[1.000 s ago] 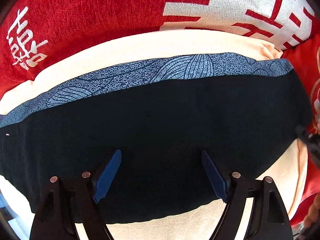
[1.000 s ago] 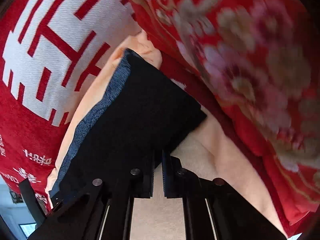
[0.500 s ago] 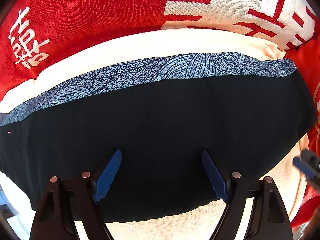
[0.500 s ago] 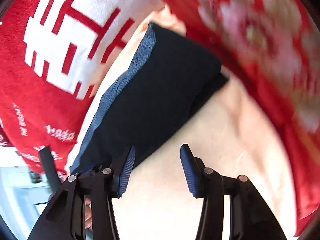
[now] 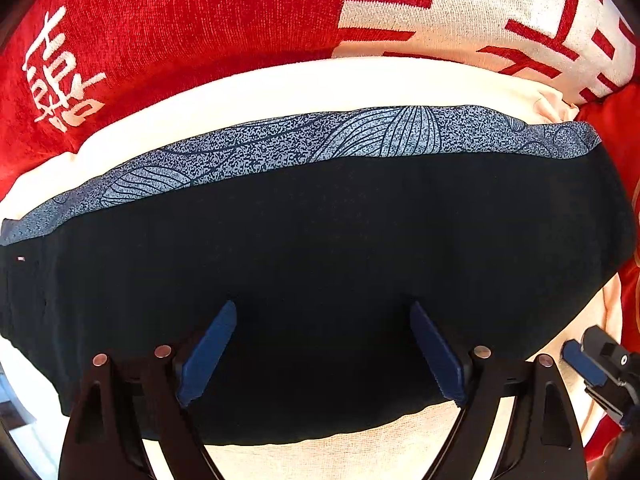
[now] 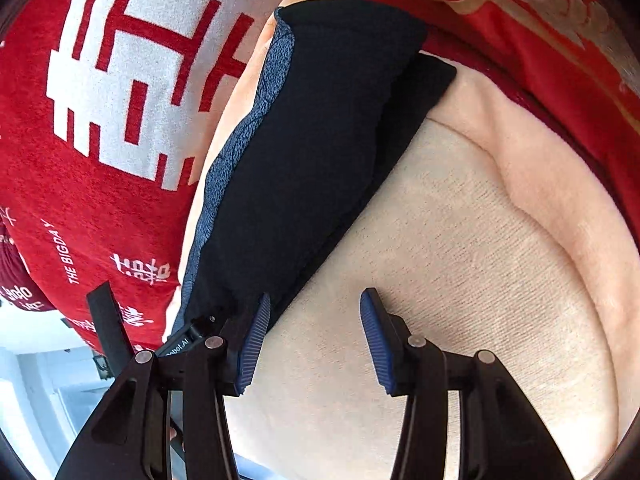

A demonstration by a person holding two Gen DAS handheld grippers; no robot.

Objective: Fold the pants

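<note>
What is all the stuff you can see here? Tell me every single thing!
Pants: one, black with a blue-grey patterned band along the far edge, folded flat on the cream cover.
Cream cover: one, pale cream, under the pants.
Red blanket: one, red with white characters and a big white patch, behind the pants.
Flowered cloth: one, red with pink and gold flowers, beside the pants' end in the right wrist view.
Left gripper: one, black with blue pads, over the pants, its jaws opening with nothing pinched between them.
Right gripper: one, black with blue pads, open, over the cream cover beside the pants' edge.
</note>
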